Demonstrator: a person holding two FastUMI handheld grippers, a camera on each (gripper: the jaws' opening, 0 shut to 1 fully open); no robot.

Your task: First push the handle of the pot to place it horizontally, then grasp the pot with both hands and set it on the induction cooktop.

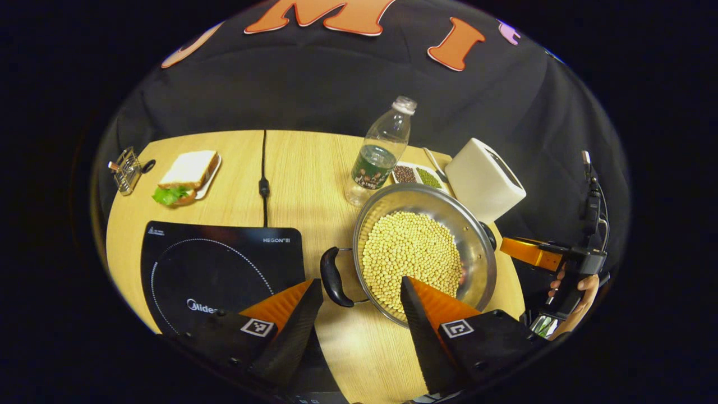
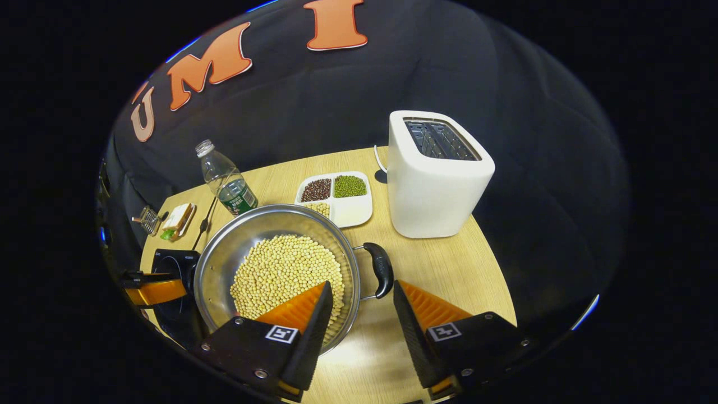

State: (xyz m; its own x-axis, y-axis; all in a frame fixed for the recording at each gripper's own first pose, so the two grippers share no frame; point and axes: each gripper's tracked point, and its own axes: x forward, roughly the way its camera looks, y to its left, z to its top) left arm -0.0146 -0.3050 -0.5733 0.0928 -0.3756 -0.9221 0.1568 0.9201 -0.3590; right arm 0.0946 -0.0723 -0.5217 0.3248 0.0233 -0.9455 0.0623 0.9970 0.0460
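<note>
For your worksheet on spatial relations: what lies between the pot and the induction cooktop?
Bare tabletop separates pot from induction cooktop, in the left gripper view.

- Wooden desk (image 1: 314,168) carries a black induction cooktop (image 1: 219,269)
- Pot (image 1: 426,252) of beans, water bottle (image 1: 381,151)
- White toaster (image 2: 435,174), sectioned dish (image 2: 336,196), sandwich plate (image 1: 190,174)

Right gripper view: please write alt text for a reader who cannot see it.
A steel pot of pale beans sits on a wooden table, and the open right gripper straddles its black side handle. Behind stand a white toaster, a divided dish and a bottle.
</note>
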